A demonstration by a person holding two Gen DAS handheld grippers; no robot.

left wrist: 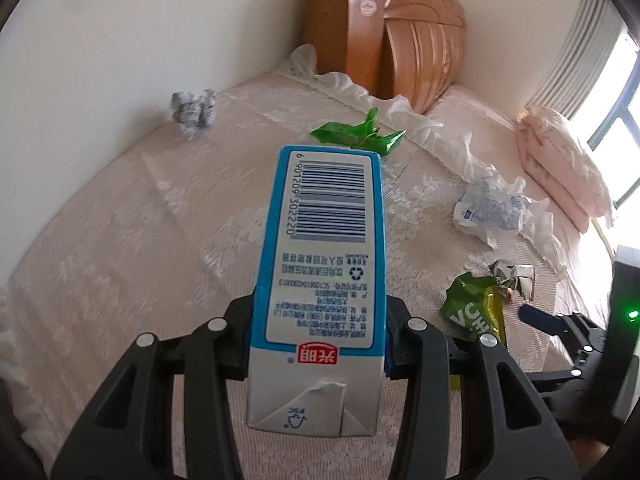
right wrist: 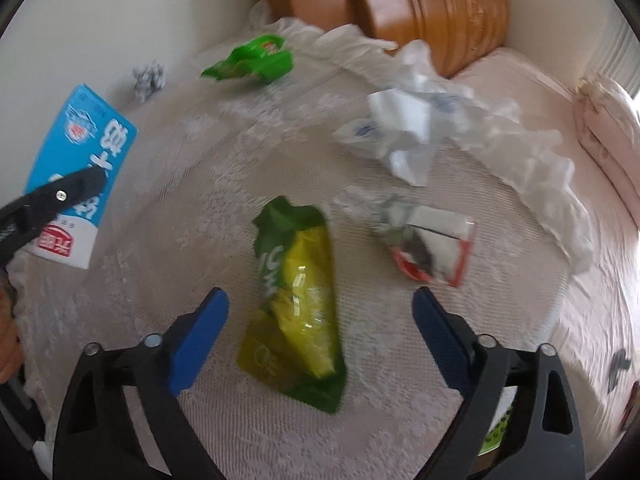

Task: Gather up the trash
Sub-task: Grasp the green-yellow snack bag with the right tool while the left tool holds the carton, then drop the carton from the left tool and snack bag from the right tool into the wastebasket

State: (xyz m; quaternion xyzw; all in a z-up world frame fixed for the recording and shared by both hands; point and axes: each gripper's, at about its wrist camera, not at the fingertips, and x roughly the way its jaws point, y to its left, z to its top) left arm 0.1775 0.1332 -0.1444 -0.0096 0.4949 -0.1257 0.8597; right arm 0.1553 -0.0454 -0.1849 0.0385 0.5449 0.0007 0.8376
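While the left hand-held gripper (left wrist: 316, 344) pinches the milk carton (left wrist: 320, 264) clear of the bed (left wrist: 140, 240), the right hand-held gripper (right wrist: 320, 332), jaws spread, straddles the green-yellow wrapper (right wrist: 304, 300) at lower centre, seemingly to grab it.

A bed (left wrist: 132, 216) fills the room ahead, spread with a pale lace-patterned cover whose ruffled white edge (left wrist: 436, 128) runs diagonally across to the right. Beyond that edge, further right, lies a pink sheet (right wrist: 532, 92) with a stack of folded pink bedding (left wrist: 560, 160) on it. A carved wooden headboard (left wrist: 384, 36) stands at the far end in the corner of plain cream walls (left wrist: 140, 28). Far right, a window (left wrist: 616, 120) with a pale pleated curtain (left wrist: 572, 56) lets in bright daylight.
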